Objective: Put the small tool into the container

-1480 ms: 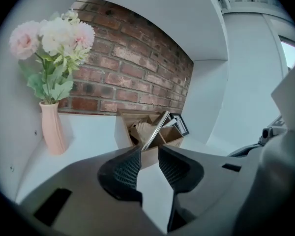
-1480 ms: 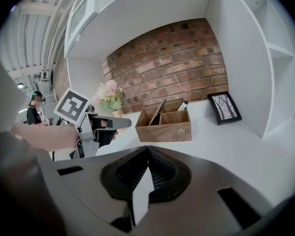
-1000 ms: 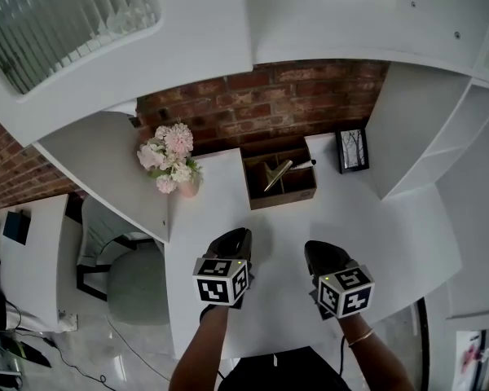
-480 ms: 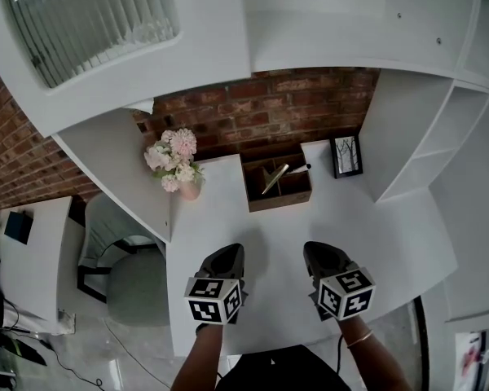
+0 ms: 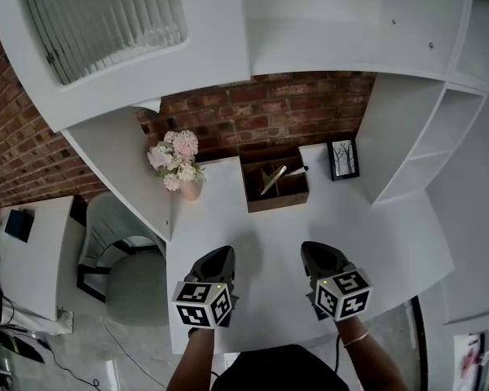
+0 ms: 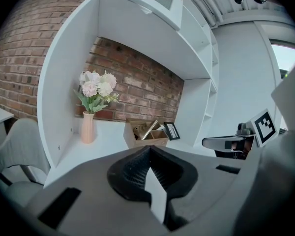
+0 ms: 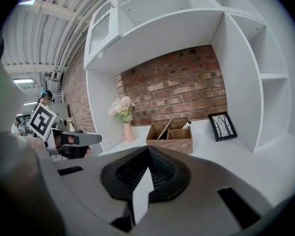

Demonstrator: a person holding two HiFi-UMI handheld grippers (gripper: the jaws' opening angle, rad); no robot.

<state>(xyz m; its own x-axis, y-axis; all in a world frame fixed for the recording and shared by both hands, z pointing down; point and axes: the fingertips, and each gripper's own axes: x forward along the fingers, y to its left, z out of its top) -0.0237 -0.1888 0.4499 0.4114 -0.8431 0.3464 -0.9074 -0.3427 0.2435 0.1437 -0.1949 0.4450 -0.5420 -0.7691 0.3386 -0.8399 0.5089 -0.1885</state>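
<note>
The wooden container point(image 5: 275, 195) stands at the back of the white desk, against the brick wall. A slim brass-coloured tool point(image 5: 273, 179) leans inside it, and a small white piece with a dark tip point(image 5: 298, 169) pokes out at its back right. My left gripper point(image 5: 220, 255) hovers near the desk's front edge, shut and empty, its jaws meeting point(image 6: 148, 149) with nothing between them. My right gripper point(image 5: 314, 251) sits level with it to the right, also shut and empty point(image 7: 148, 149). Both are well short of the container point(image 6: 146, 133) point(image 7: 169, 137).
A pink vase of flowers point(image 5: 179, 163) stands left of the container, and a small framed picture point(image 5: 343, 159) to its right. White shelving point(image 5: 407, 129) rises on the right and a cabinet hangs overhead. A grey chair point(image 5: 134, 279) is beside the desk's left edge.
My left gripper has drawn back and a little left toward the desk's front edge. The right gripper has barely moved. The tool stays in the container.
</note>
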